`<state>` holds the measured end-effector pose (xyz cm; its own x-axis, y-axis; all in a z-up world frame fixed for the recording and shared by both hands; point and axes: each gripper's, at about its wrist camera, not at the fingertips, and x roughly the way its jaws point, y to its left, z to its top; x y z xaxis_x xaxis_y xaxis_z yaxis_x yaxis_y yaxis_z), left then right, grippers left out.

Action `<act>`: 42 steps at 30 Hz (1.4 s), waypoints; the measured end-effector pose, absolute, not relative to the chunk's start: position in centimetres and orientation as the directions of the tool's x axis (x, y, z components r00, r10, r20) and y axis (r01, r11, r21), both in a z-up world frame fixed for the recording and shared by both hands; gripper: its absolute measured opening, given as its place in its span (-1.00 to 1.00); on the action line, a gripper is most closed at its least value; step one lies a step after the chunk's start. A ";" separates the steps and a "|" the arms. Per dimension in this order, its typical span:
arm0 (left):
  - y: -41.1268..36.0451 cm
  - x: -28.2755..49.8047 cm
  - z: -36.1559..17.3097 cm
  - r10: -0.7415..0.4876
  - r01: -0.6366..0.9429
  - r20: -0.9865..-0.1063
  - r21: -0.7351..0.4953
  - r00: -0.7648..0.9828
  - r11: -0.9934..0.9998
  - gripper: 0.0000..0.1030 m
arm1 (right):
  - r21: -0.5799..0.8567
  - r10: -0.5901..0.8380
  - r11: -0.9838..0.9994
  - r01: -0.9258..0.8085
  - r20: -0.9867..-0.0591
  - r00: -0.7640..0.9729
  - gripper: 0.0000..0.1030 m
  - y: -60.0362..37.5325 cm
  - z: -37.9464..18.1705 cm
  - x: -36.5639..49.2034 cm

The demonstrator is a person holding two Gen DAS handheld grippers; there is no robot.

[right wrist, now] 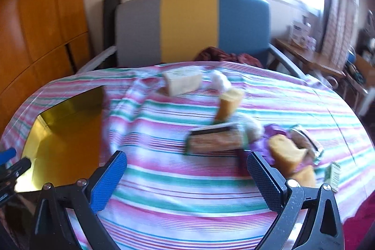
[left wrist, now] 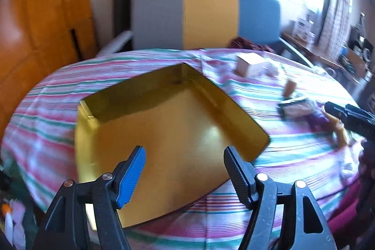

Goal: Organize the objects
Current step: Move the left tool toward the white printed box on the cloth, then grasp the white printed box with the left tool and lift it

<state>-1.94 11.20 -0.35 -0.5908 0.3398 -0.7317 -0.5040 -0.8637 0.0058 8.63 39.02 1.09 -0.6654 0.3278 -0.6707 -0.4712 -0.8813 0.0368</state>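
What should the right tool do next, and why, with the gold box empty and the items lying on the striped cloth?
Probably lower the open, empty right tool onto the flat packet just ahead. It is the nearest item, and the gold box has nothing in it.

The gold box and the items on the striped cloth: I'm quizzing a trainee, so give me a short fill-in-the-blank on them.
1. The gold box is ___ inside.
2. The striped cloth covers a ___.
3. The left gripper has its jaws ___.
4. Between the pads of the right gripper there is ___.

Missing words: empty; table; open; nothing
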 end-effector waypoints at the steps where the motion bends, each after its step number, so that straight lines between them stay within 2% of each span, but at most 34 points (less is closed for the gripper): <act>1: 11.9 -2.1 -0.3 0.336 -0.517 -0.737 0.021 -0.587 -0.856 0.36 | 0.041 0.336 -0.872 -0.488 -0.675 -0.656 1.00 40.0 1.1 9.0; 6: 15.8 -3.1 0.1 0.347 -0.595 -0.768 0.055 -0.538 -0.802 0.36 | 0.063 0.379 -0.817 -0.573 -0.691 -0.616 1.00 45.5 1.6 10.9; 13: 21.9 -6.5 1.4 0.414 -0.696 -0.802 0.003 -0.430 -0.718 0.36 | 0.122 0.376 -0.782 -0.612 -0.690 -0.618 1.00 51.2 1.6 12.0; 16: 25.3 -8.8 1.9 0.463 -0.742 -0.803 -0.038 -0.375 -0.669 0.34 | 0.194 0.336 -0.769 -0.610 -0.689 -0.642 1.00 53.1 1.0 12.1; 24: 34.3 -14.3 0.8 0.398 -0.777 -0.809 0.111 -0.432 -0.619 0.38 | 0.289 0.249 -0.760 -0.582 -0.698 -0.671 1.00 53.8 0.2 12.0; 26: 36.0 -15.3 0.2 0.392 -0.789 -0.808 0.138 -0.439 -0.599 0.62 | 0.302 0.234 -0.762 -0.573 -0.697 -0.678 1.00 53.8 0.1 11.9; 42: 47.5 -21.0 -5.9 0.296 -0.882 -0.883 0.226 -0.365 -0.414 0.65 | 0.386 0.103 -0.764 -0.517 -0.718 -0.688 1.00 53.9 -1.1 11.2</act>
